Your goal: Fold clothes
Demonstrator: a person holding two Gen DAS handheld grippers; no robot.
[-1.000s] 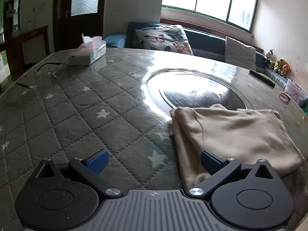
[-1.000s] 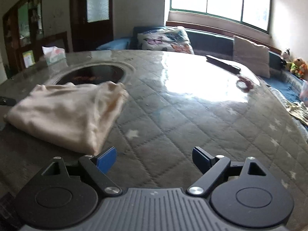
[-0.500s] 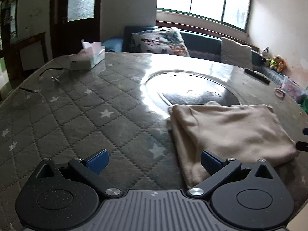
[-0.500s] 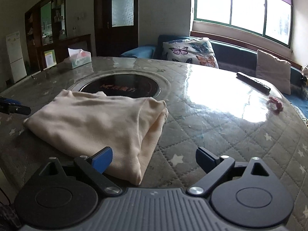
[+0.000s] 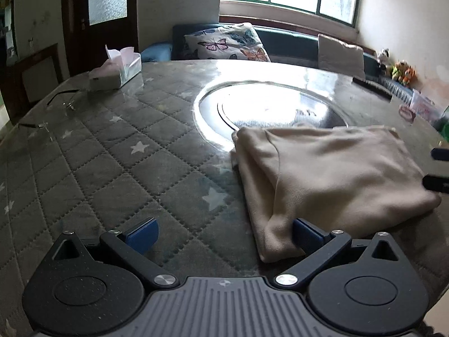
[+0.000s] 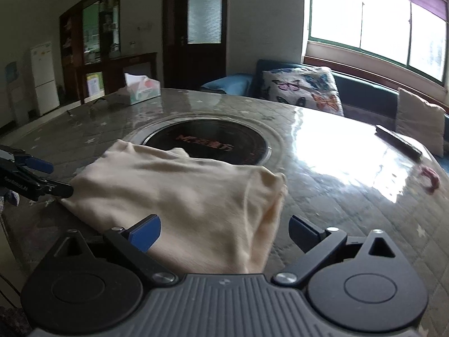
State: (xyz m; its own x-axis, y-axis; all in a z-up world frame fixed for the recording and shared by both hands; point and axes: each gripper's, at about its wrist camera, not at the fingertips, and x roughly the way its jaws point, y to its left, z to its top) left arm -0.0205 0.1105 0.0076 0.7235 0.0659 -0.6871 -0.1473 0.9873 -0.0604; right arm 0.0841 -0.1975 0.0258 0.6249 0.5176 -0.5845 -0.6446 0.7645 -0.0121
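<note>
A folded cream garment (image 5: 331, 174) lies on the quilted star-pattern table, next to the round inset cooktop (image 5: 269, 106). My left gripper (image 5: 224, 233) is open, low over the table at the garment's near left corner; its right finger touches the folded edge. My right gripper (image 6: 224, 231) is open, with the garment's (image 6: 174, 191) near right corner between its fingers. The left gripper also shows in the right wrist view (image 6: 42, 177) at the garment's far left edge. The right gripper's fingertips (image 5: 437, 182) show at the right edge of the left wrist view.
A tissue box (image 5: 115, 70) and eyeglasses (image 5: 64, 101) sit at the table's far left. A remote (image 6: 398, 141) and a pink hair tie (image 6: 429, 178) lie at the right. A sofa with a butterfly pillow (image 5: 227, 42) stands behind the table.
The right gripper has swung left and closed in on the garment, whose corner now lies between its fingers. The left gripper has stayed at the near left corner, both open throughout.
</note>
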